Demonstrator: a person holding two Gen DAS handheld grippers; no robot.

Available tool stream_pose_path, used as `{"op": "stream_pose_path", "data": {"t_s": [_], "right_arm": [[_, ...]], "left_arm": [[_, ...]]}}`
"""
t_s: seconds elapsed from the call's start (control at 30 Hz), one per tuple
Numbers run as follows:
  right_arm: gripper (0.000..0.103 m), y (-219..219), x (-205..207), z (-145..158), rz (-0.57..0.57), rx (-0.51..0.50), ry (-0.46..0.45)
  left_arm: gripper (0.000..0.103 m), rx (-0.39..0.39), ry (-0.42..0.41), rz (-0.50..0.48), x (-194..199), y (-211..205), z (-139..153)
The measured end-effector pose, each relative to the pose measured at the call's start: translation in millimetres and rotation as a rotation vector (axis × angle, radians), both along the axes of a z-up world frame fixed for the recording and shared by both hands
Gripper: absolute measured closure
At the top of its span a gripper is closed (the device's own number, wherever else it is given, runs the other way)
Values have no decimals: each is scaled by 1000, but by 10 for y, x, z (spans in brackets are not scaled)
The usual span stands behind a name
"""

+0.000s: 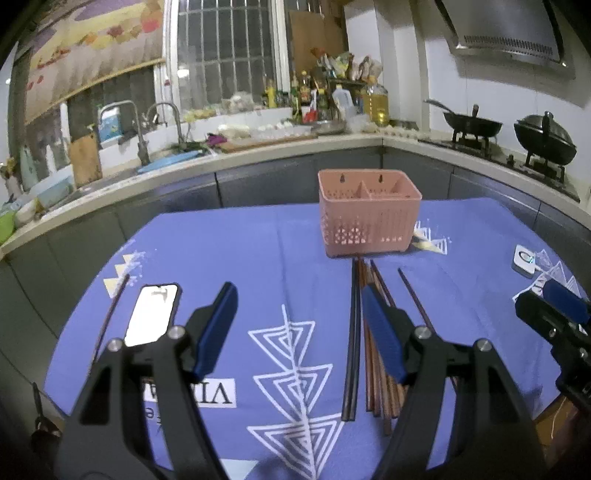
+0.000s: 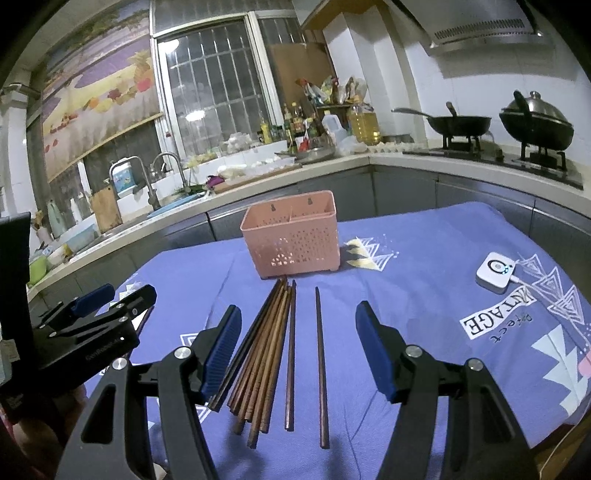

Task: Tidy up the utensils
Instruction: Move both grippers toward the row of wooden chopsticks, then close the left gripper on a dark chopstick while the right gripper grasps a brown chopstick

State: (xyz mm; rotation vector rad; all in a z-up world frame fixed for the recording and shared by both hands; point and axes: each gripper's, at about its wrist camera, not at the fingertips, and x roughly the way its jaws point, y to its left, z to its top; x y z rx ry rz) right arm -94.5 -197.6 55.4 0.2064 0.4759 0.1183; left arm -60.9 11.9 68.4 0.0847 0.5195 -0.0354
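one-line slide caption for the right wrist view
Open right gripper above loose chopsticks before an empty pink caddy on a blue cloth.

Home kitchen, sink taps (image 2: 162,173), 2 woks (image 2: 461,123) on stove, range hood (image 2: 480,33)

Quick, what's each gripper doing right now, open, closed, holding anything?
Left gripper: open, holding nothing, above the tablecloth.
Right gripper: open, holding nothing, above the chopsticks.

Printed on the purple tablecloth (image 2: 424,295), upside down: "NTAGE" in a white box, "Perfect" handwritten beside it; left claw's (image 2: 110,295) lettering too blurred.
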Motion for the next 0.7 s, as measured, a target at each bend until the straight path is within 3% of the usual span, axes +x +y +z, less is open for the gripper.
{"op": "stream_pose_path", "data": {"t_s": [0.27,0.4,0.43,0.57,0.7], "right_arm": [[38,-28,263,-205,9,-17,97],[39,31,512,-427,57,-109,225],[40,45,553,-484,66,-124,245],[59,87,684,-696,103,-155,324],[64,117,767,-848,122,-186,367]], "left_arm": [[36,-18,107,-22,282,-5,-218],[36,-107,261,-99,555,111,-428],[40,-128,299,-122,610,132,-484],[49,-151,380,-176,744,135,-659],[56,-141,422,-201,843,54,-784]]}}
